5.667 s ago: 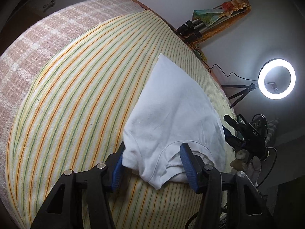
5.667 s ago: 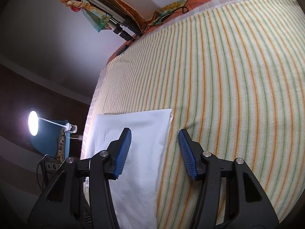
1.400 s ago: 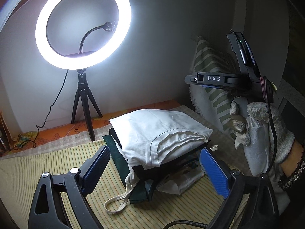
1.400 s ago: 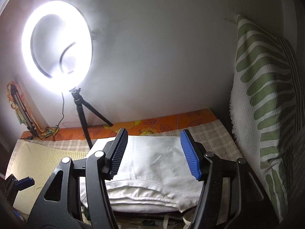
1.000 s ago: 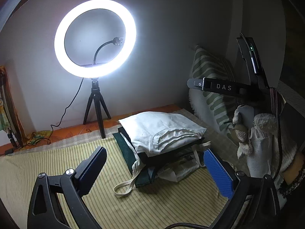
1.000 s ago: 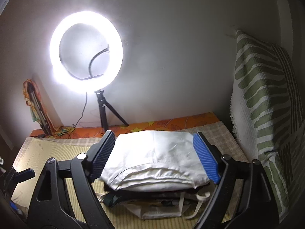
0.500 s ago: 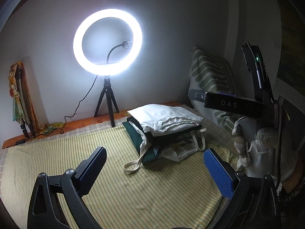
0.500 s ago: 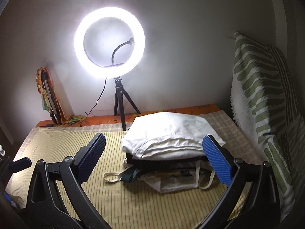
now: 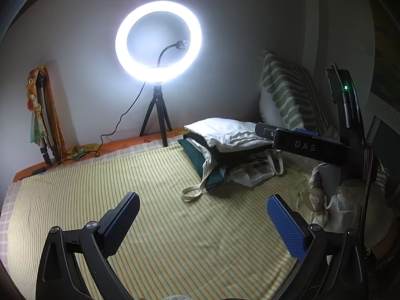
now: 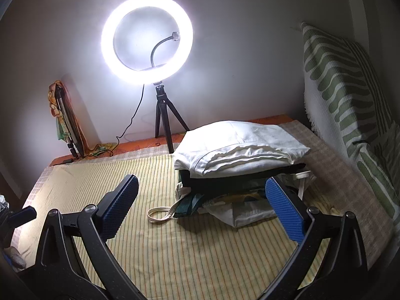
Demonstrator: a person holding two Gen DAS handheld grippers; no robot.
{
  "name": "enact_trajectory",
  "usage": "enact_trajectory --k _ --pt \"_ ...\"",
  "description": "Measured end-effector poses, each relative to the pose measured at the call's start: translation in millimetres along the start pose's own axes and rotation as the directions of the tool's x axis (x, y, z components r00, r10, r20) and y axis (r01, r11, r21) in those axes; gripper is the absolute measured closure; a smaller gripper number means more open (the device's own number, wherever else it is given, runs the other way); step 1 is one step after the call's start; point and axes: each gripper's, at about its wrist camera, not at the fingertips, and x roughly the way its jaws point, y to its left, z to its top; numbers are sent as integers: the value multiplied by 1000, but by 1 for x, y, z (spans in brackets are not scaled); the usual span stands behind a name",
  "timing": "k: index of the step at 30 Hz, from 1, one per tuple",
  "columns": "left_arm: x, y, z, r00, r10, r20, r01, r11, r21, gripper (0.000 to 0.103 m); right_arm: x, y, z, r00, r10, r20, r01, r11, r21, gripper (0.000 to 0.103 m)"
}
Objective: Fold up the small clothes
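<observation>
The folded white garment (image 10: 240, 147) lies on top of a stack of folded clothes (image 10: 232, 182) near the far right corner of the striped bedspread (image 9: 155, 215); under it are a black piece, a dark green piece and a pale cloth bag whose loop handle (image 10: 160, 213) trails onto the spread toward the left of the stack. Just behind the stack and to its left, a lit ring light (image 10: 147, 38) stands on a small black tripod (image 10: 163, 125) against the wall, with its cable running down to the left. To the right of the stack a green-and-white patterned cushion (image 10: 350, 105) leans upright. The left gripper (image 9: 202, 227) hangs over bare bedspread well in front of the stack, its blue-padded jaws spread wide with nothing between them. The right gripper (image 10: 200, 207) is nearer the stack, jaws likewise wide apart and empty, the right pad in line with the stack's lower edge, though whether it touches cannot be told. In the left wrist view a gloved hand (image 9: 347, 200) grips the right gripper's handle to the right of the stack.
</observation>
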Motion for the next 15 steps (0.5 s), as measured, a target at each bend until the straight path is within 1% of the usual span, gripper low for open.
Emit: enact_trajectory --k 6,10,15 --pt "9 7 -13 999 20 -33 -21 1000 -18 0 8 4 -9 1000 -11 0 11 1000 18 0" --pt "15 9 -19 997 29 -74 -31 999 -27 0 10 5 -11 1000 -9 4 9 1000 15 0" --pt "15 9 -23 996 38 -78 -40 999 -22 0 13 7 -15 1000 -2 2 2 1000 21 0"
